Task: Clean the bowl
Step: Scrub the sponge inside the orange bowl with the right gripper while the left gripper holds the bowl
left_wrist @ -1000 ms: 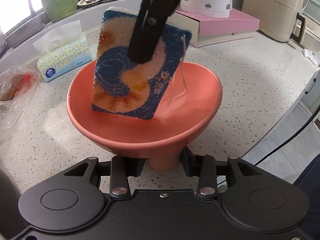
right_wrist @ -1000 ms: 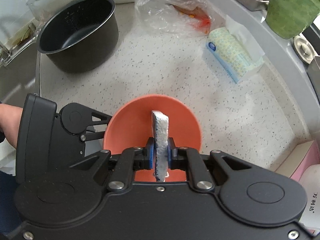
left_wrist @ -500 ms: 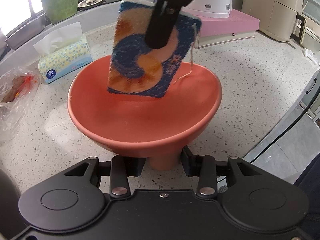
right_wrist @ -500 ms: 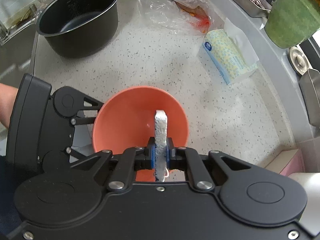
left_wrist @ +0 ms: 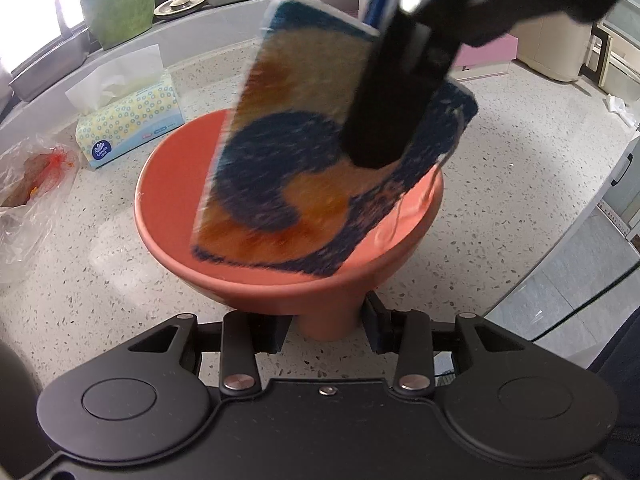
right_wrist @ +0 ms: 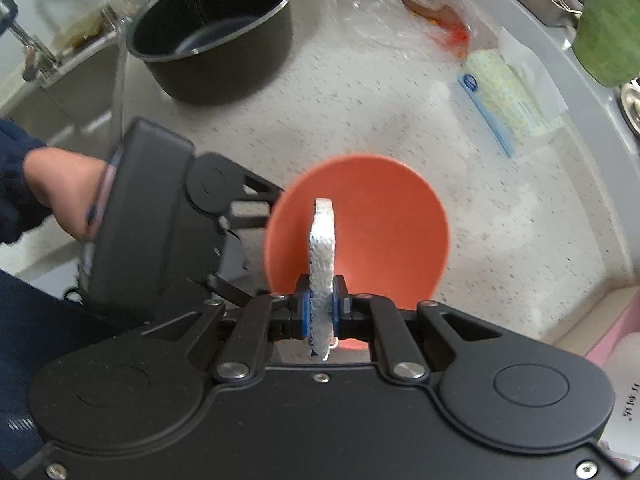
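left gripper (left_wrist: pixel 326 330) clamps the foot of the orange bowl (left_wrist: pixel 280 280) on the counter; right gripper (right_wrist: pixel 320 312) pinches the sponge (right_wrist: pixel 322 248) over it. risk: sideways scrubbing tips the bowl off its narrow foot.

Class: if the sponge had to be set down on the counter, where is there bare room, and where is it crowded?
Bare counter lies between the black pot, the tissue pack and the bowl, and right of the bowl. Crowded: the back, with the plastic bag; the bowl's left, where the left gripper holds its foot.
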{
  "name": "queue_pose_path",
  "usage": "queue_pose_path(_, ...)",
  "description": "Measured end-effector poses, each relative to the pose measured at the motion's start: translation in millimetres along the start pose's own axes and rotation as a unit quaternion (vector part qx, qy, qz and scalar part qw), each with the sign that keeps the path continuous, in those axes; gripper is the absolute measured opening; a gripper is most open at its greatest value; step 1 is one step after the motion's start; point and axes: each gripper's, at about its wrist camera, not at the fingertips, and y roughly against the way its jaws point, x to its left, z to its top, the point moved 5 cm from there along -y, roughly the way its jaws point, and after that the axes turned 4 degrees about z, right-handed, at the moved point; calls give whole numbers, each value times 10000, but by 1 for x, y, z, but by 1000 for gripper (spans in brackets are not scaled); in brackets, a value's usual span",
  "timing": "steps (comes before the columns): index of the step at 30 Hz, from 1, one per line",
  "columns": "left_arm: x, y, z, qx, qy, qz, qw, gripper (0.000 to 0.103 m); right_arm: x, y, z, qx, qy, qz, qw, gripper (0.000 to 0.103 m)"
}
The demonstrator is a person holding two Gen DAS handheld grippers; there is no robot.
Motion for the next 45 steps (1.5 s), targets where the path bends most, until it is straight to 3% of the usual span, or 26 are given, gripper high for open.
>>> queue_pose_path(15, 2, -1, -3, 1, 28, 6, 10000, 38, -17, -1, 24, -309, -141, -381, 9987, 11)
queue_pose_path(27, 1, 3, -3, -7, 9, -7, 10000, 38, -36, -3, 12, -181, -278, -624, 9975, 11)
queue_pose_path(38, -2, 3, -2, -6, -18, -13, 10000, 38, -31, 3, -8, 97, -173, -582, 9981, 11)
queue_pose_path(45, -3, 3, -2, -5, -31, -9, 10000, 38, -15, 1, -19, 218, -171, -314, 9991, 11)
